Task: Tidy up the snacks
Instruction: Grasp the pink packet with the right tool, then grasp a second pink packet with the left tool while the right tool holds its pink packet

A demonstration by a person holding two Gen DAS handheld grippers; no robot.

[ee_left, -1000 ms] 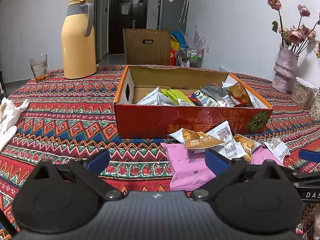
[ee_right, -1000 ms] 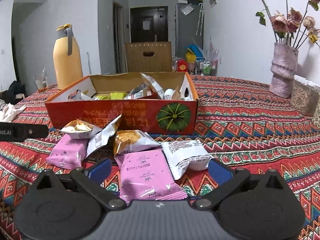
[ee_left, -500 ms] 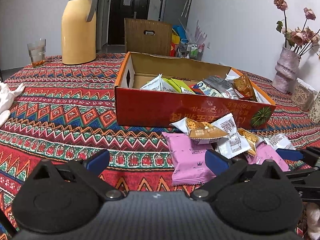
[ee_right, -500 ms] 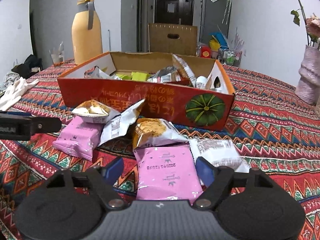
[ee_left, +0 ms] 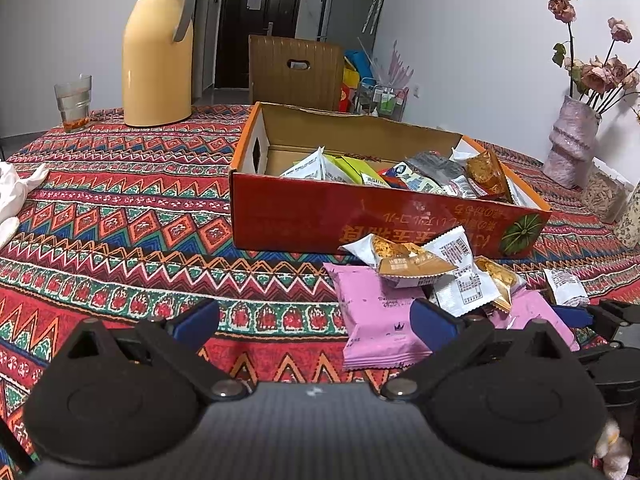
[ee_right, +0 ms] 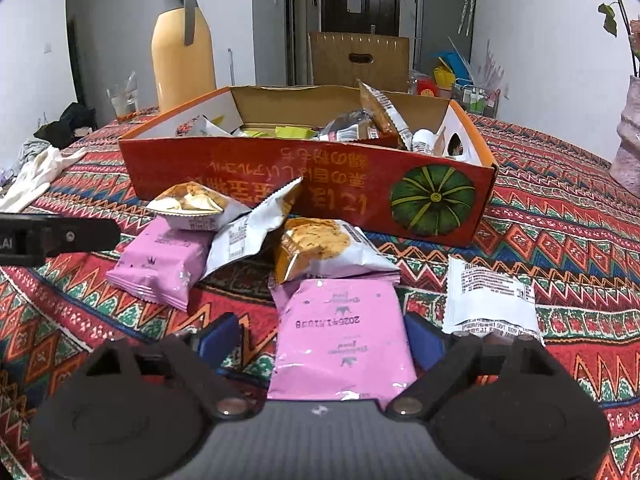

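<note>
A red cardboard box [ee_right: 304, 184] with a green pumpkin printed on its front is seen on the counter [ee_left: 120, 216], which is covered by a patterned cloth; several snack packets [ee_left: 400, 176] are already lying inside it. In front of the box a loose heap of packets is spread on the cloth. The right hand-held gripper [ee_right: 322, 338] is lowered over a pink packet [ee_right: 340, 340], which lies between its blue fingers [ee_right: 218, 338]; the jaws are opening, and no pressing on the packet by the pads can be made out. A white packet [ee_right: 490, 300] lies just beside its right finger. The left hand-held gripper [ee_left: 314, 320] is held wide, with nothing between its fingers, near a second pink packet [ee_left: 376, 320] on which a brown-and-white snack packet [ee_left: 404, 260] rests. A yellow jug [ee_left: 154, 48] and a glass [ee_left: 74, 100] stand at the far side of the counter, well apart from the box.
</note>
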